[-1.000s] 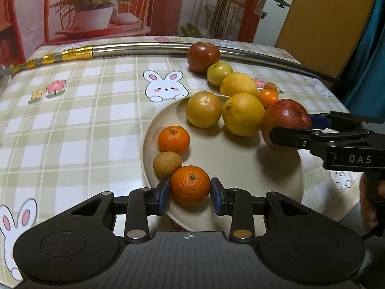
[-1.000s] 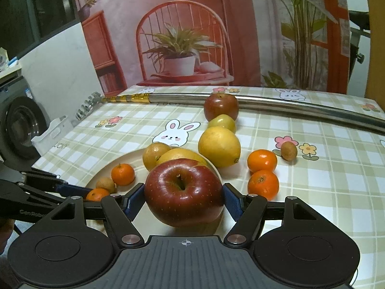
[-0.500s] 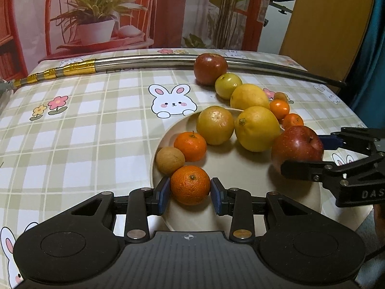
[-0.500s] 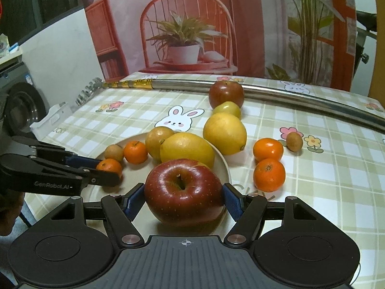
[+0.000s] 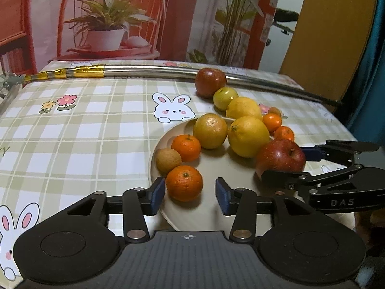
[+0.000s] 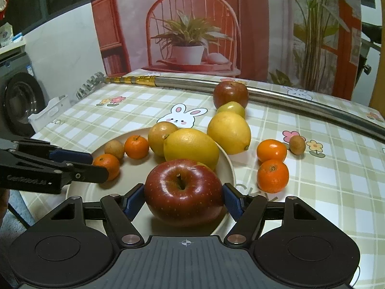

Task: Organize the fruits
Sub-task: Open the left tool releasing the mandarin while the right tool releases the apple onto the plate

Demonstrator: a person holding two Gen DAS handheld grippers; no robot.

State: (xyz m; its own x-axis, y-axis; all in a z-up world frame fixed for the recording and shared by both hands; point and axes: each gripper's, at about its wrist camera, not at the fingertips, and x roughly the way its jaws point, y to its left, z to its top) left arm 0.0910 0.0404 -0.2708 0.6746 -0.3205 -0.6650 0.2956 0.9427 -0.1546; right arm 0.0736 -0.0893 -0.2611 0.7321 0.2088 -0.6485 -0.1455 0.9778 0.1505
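A cream plate (image 5: 216, 166) holds a small brown fruit (image 5: 168, 160), a mandarin (image 5: 186, 148), a yellow-orange citrus (image 5: 210, 131) and a lemon (image 5: 247, 136). Another mandarin (image 5: 184, 183) rests at the plate's near-left rim. My left gripper (image 5: 190, 191) stands open around it, with a clear gap on the right side. My right gripper (image 6: 182, 198) is shut on a red apple (image 6: 184, 189) low over the plate's (image 6: 229, 166) near-right rim. I cannot tell whether the apple touches the plate.
Off the plate, on the checked tablecloth, lie a second red apple (image 6: 231, 95), a green-yellow fruit (image 6: 232, 108), a lemon (image 6: 228, 132), two mandarins (image 6: 272, 150) (image 6: 273, 175) and a small brown fruit (image 6: 297, 144). A metal rod (image 6: 288, 98) runs along the table's far edge.
My left gripper has opened and let go of the mandarin, which now sits on the plate. The right gripper has kept its hold on the apple, now nearer the lemon.
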